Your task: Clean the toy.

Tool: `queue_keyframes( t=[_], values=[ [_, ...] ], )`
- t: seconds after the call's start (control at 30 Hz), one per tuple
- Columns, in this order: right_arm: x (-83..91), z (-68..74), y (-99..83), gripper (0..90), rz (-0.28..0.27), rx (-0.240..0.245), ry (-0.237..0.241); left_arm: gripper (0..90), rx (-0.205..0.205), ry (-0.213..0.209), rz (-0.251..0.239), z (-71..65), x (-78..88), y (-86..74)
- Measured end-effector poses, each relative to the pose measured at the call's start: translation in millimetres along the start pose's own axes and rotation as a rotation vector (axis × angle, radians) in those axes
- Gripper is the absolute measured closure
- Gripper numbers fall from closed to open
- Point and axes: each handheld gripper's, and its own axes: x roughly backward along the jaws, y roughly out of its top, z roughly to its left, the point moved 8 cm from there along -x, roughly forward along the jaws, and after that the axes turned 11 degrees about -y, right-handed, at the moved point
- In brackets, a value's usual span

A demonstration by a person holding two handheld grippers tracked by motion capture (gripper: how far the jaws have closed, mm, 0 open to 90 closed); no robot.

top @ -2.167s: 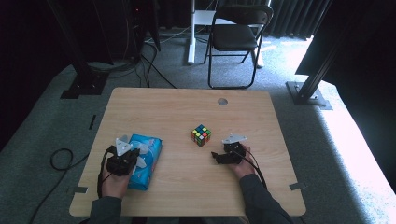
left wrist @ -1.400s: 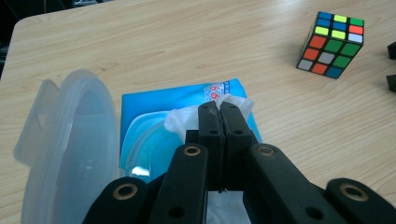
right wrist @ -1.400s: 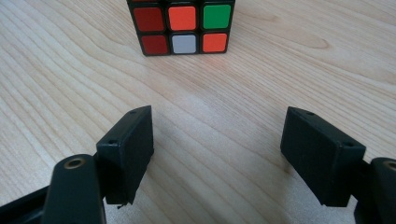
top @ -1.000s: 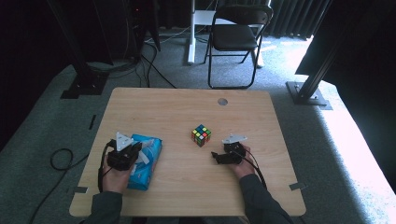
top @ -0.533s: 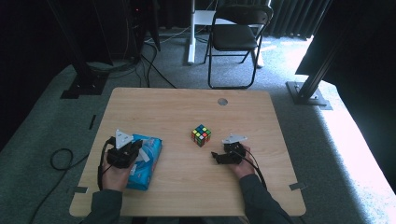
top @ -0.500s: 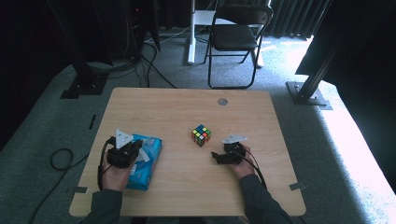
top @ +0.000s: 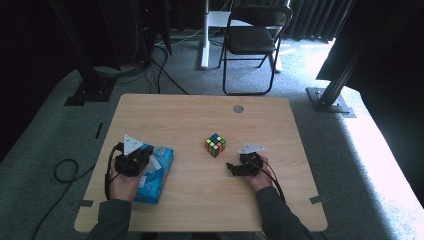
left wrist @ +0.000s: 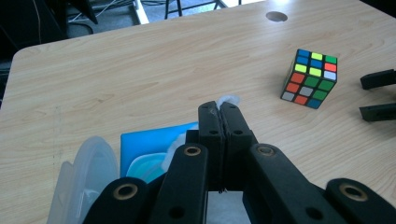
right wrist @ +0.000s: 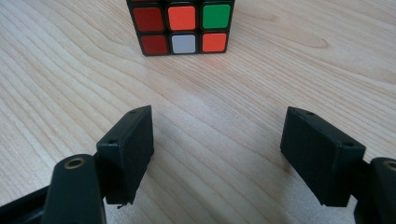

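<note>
high view: left tongs (top: 141, 156) over wipes pack (top: 154, 172) at tabletop (top: 180, 112) left edge, right tongs (top: 232, 167) resting just short of cube (top: 215, 145), likely waiting their turn.
left gripper view: tongs (left wrist: 219, 109) clamped on a wipe (left wrist: 227, 99) tip, pack's lid (left wrist: 93, 163) flipped open, probably pulling a sheet; pinch itself unreadable from above.
right gripper view: tongs (right wrist: 217, 135) gaping, nothing between, cube (right wrist: 183, 25) dead ahead but apart.

The left gripper (top: 134, 159), its jaws clamped on a white wipe (left wrist: 227, 100), has been shifted slightly toward the table's (top: 200, 120) left edge over the blue wipe pack (top: 156, 172) since the earliest picture.
</note>
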Motion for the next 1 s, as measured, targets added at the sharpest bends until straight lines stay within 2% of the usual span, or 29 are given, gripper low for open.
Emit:
queue_keyframes(
  t=[0.4,0.7,1.0],
  values=[
    [-0.4,-0.5,0.0,23.6,0.004,-0.008,-0.011,89.3,0.006,-0.028,0.003,-0.9,-2.7,7.2],
    [-0.4,-0.5,0.0,23.6,0.005,-0.009,-0.010,89.3,-0.008,-0.038,0.006,-4.0,-7.0,14.4],
    [-0.5,-0.6,0.0,23.6,0.004,-0.008,-0.010,89.3,-0.016,-0.080,-0.002,-13.9,-15.2,23.7]
  ],
)
